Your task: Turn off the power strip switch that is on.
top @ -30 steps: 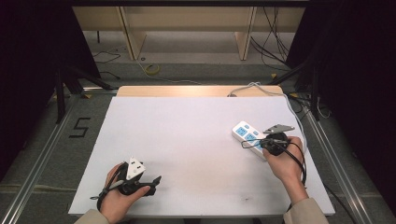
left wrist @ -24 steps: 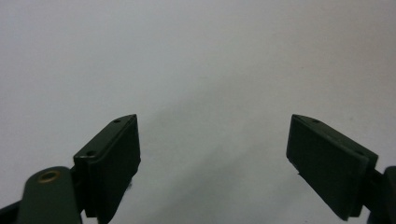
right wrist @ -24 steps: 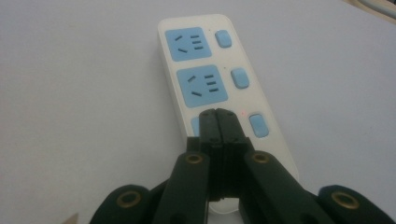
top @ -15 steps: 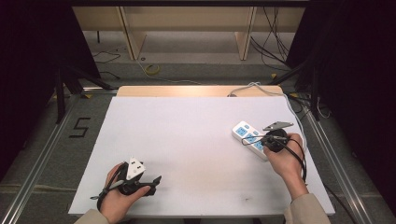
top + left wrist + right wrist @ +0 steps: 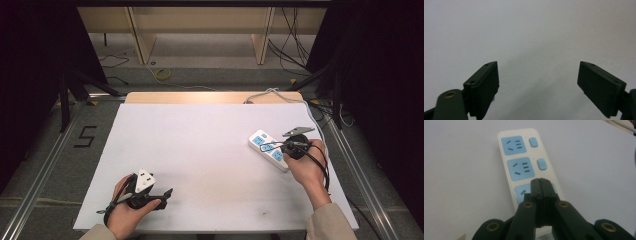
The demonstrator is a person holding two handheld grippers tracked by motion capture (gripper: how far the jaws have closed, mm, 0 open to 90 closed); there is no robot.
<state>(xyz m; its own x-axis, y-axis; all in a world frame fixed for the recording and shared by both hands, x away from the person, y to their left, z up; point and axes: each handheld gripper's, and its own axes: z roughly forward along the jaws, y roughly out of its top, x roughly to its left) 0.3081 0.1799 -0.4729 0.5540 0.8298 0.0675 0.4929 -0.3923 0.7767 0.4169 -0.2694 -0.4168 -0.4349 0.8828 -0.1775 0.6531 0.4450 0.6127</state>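
A white power strip (image 5: 269,149) with blue sockets lies at the right of the white table, its cable running to the far edge. In the right gripper view the power strip (image 5: 524,157) shows blue sockets and blue switches. My right gripper (image 5: 541,182) is shut with nothing between its jaws, its tips over the nearest socket. In the high view the right gripper (image 5: 280,147) sits over the strip's near end. My left gripper (image 5: 167,192) rests near the table's front left. The left gripper (image 5: 537,77) is open over bare white surface.
The white table (image 5: 200,150) has a wooden strip (image 5: 200,97) along its far edge. A grey floor with cables and a black "5" mark (image 5: 85,136) surrounds it. Metal rails run along both sides.
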